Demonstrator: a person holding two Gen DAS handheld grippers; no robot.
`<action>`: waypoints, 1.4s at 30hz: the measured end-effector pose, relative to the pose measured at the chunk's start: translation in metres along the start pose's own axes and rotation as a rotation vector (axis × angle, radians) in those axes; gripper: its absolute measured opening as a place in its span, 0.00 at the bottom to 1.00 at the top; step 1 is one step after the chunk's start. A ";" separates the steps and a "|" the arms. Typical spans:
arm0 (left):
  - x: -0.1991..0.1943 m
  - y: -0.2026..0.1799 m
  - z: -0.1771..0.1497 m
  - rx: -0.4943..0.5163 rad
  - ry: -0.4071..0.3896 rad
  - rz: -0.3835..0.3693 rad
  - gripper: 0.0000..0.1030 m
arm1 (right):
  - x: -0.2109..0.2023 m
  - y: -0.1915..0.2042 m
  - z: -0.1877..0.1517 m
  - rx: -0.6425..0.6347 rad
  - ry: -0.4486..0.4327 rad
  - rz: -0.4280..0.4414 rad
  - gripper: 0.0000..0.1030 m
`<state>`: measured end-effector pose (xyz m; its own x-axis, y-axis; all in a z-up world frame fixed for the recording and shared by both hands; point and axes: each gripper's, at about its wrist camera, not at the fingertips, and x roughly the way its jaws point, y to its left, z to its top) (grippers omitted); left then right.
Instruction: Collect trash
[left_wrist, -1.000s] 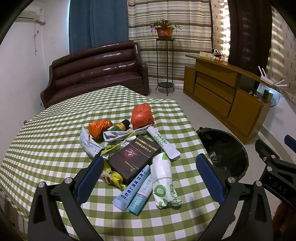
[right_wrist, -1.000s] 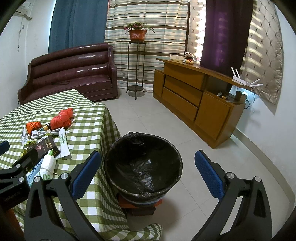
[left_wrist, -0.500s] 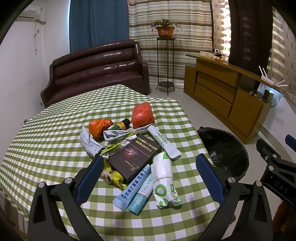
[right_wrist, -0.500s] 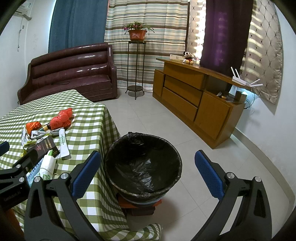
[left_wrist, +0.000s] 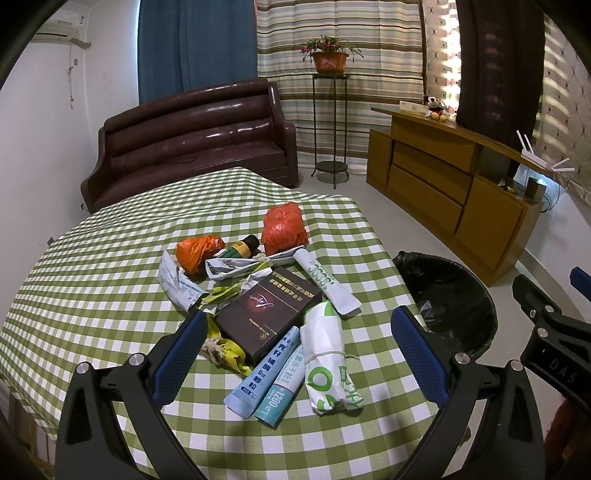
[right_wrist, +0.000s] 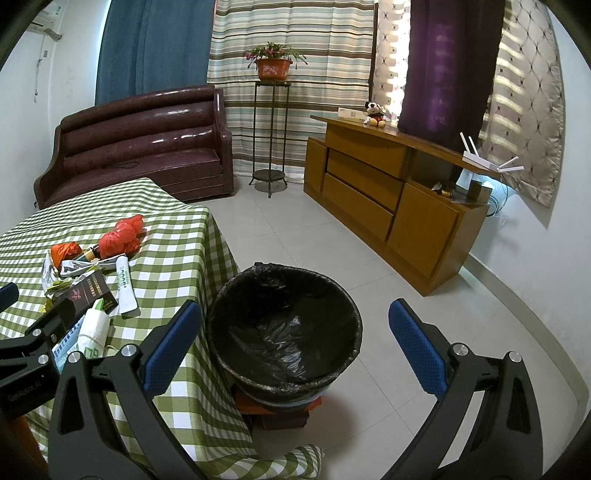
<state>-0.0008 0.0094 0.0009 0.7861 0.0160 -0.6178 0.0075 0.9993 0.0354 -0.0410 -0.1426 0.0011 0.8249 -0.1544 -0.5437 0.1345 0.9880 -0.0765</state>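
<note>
Left wrist view: the left gripper (left_wrist: 299, 354) is held over the near edge of the bench (left_wrist: 92, 295), jaws spread wide, nothing gripped. The trash pile (left_wrist: 266, 306) lies straight ahead between the jaws. The dark box (left_wrist: 267, 312) is set diagonally, long axis running near-left to far-right.

Right wrist view: the right gripper (right_wrist: 295, 347) is aimed at the bin (right_wrist: 284, 328) off the bench's right edge, jaws wide, empty. The left is judged nearer the pile.

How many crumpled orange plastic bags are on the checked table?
2. A smaller crumpled orange plastic bag lies at the pile's far left beside the dark bottle; a larger red-orange plastic bag sits to the bottle's right. More could be hidden underneath.
</note>
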 end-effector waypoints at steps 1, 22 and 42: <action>0.000 -0.001 0.000 0.001 0.000 0.001 0.94 | 0.000 0.000 0.000 0.000 -0.001 0.000 0.96; 0.000 -0.001 0.000 0.001 0.002 0.001 0.94 | 0.002 0.002 0.002 0.000 0.001 -0.001 0.96; 0.004 0.049 -0.018 -0.003 0.049 0.050 0.94 | -0.006 0.024 -0.009 -0.027 0.042 0.058 0.93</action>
<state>-0.0084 0.0593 -0.0142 0.7546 0.0670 -0.6528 -0.0325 0.9974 0.0649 -0.0480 -0.1182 -0.0053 0.8071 -0.0968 -0.5824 0.0718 0.9952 -0.0659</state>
